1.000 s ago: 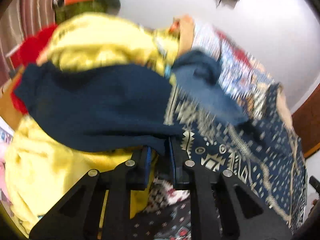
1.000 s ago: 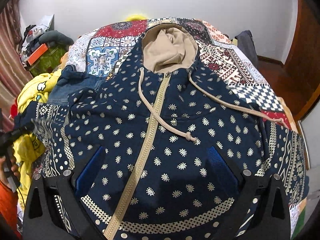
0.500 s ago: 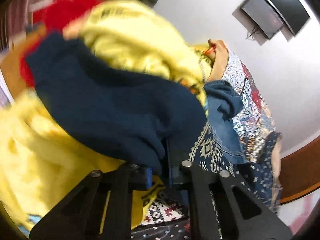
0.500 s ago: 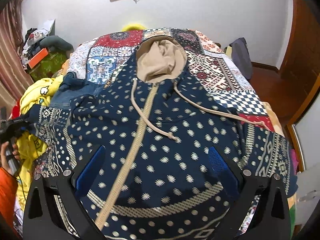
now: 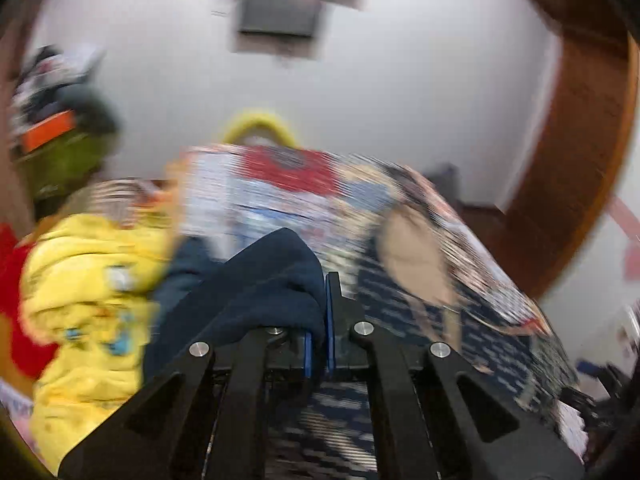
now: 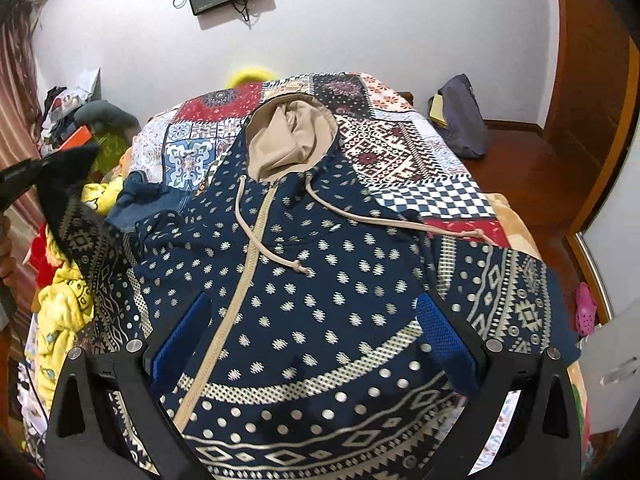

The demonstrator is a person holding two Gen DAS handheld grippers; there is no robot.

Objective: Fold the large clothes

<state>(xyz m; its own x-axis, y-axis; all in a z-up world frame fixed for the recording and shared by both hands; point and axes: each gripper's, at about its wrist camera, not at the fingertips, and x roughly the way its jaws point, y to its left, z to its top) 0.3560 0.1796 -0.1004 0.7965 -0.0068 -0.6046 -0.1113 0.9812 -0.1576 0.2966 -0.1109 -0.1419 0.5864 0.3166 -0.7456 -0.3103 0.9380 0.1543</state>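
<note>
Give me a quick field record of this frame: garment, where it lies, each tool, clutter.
garment: navy patterned hoodie, front up, zipper closed, tan hood at far end
surface: patchwork bedspread
left tool: shut on the sleeve cuff, lifted off the bed at the hoodie's left side
right tool: open, jaws wide, above the hoodie's hem, holding nothing
clutter: yellow garment and denim piece beside the lifted sleeve
image quality: left wrist view motion-blurred

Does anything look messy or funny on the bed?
Yes. The navy patterned zip hoodie lies flat, but its left sleeve is lifted off the patchwork bedspread, pinched in the left gripper. One beige drawstring trails sideways. A crumpled yellow garment is heaped beside it.
</note>
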